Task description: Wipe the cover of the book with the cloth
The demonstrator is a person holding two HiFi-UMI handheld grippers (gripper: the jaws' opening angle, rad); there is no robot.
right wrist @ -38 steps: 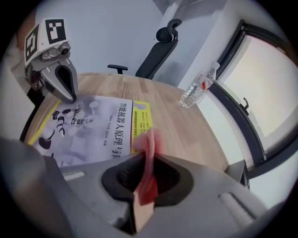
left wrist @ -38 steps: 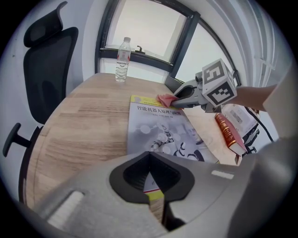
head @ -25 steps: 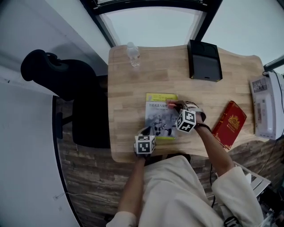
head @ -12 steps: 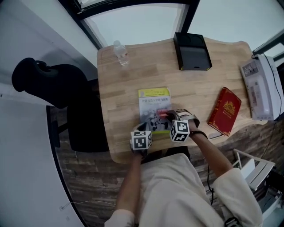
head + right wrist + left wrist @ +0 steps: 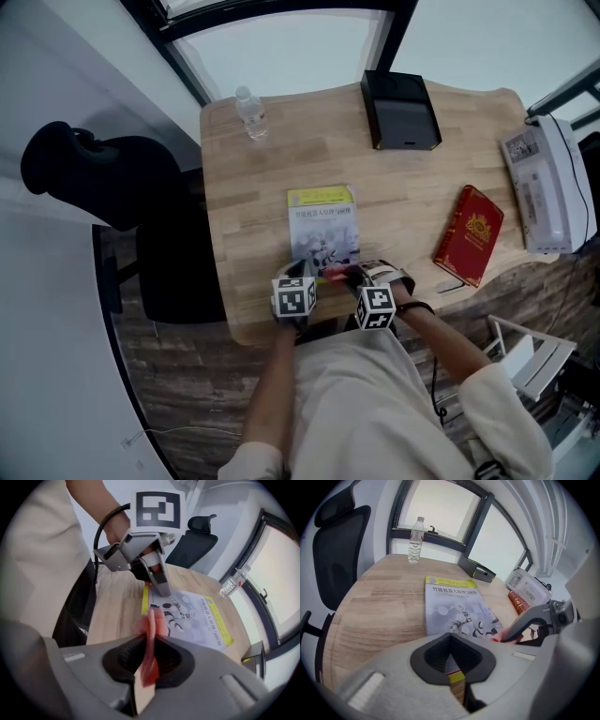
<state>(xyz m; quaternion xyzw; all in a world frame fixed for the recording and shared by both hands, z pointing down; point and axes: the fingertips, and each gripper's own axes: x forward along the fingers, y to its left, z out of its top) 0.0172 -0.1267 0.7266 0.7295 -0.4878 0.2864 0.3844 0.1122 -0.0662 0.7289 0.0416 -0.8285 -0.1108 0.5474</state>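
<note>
Wooden table [image 5: 253,187], head view. The book [image 5: 323,225] lies flat, face up, just toward 6 o'clock from the table's middle. Its long axis runs 12 to 6 o'clock, with the title end at 12 o'clock. The cover is pale grey with robot figures and dark print, and has a yellow band across the 12 o'clock end.

A red book [image 5: 469,234] lies at 3 o'clock of it, well apart. A black box [image 5: 401,111] sits at 1 o'clock and a water bottle [image 5: 250,112] at 11 o'clock.

Left gripper [image 5: 161,590]: jaws clenched together, nothing between them, tips down on the cover's 6 o'clock end, left corner.

Right gripper [image 5: 150,644]: jaws grasping a red cloth [image 5: 149,620], which stands up from between them. The cloth sits at the cover's 6 o'clock edge, just beside the left gripper's tips.

Change from 1.0 s ago: the right gripper and cloth were then on the cover's middle, right side, and have since travelled toward 6 o'clock. The left gripper's hold is unchanged.
</note>
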